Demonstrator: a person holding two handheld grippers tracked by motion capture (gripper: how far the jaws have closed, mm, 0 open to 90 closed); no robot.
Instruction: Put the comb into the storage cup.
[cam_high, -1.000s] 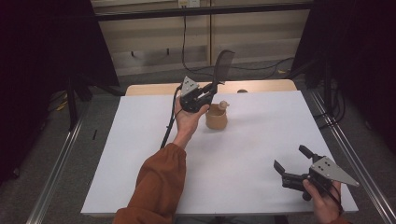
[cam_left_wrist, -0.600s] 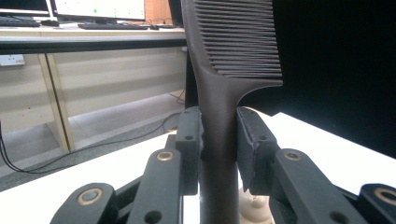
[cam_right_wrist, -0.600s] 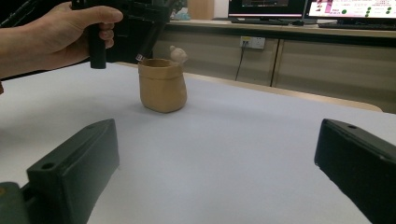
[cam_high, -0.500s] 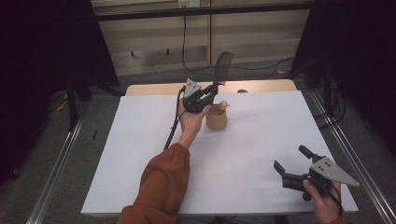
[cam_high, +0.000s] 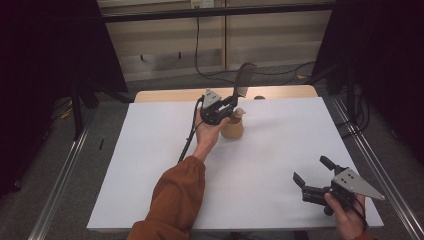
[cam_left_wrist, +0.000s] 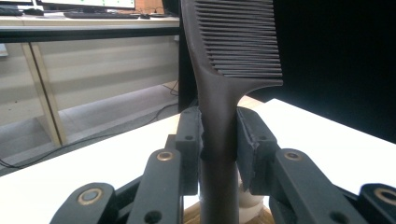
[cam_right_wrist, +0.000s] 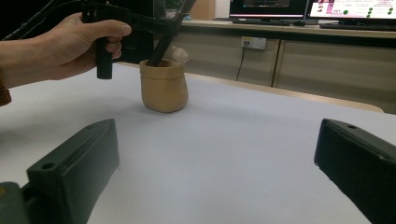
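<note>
Comb (cam_high: 243, 80) handle in pot (cam_high: 233, 128) on table (cam_high: 150, 165)

Surface (cam_high: 150, 165): bare white sheet, open to passage on the left half, the middle and the near edge. Obstacles: tan pot (cam_high: 233, 128) at far centre, dark comb (cam_high: 243, 80) standing tall from it; left tongs (cam_high: 231, 102) crowd its left side. Right tongs (cam_high: 312, 176) occupy the near right corner, well apart from the pot.

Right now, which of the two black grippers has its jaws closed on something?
The left gripper, at the table's far side: its jaws clamp the dark plastic comb's handle above the small tan pot. The right gripper is open, holding nothing.
</note>
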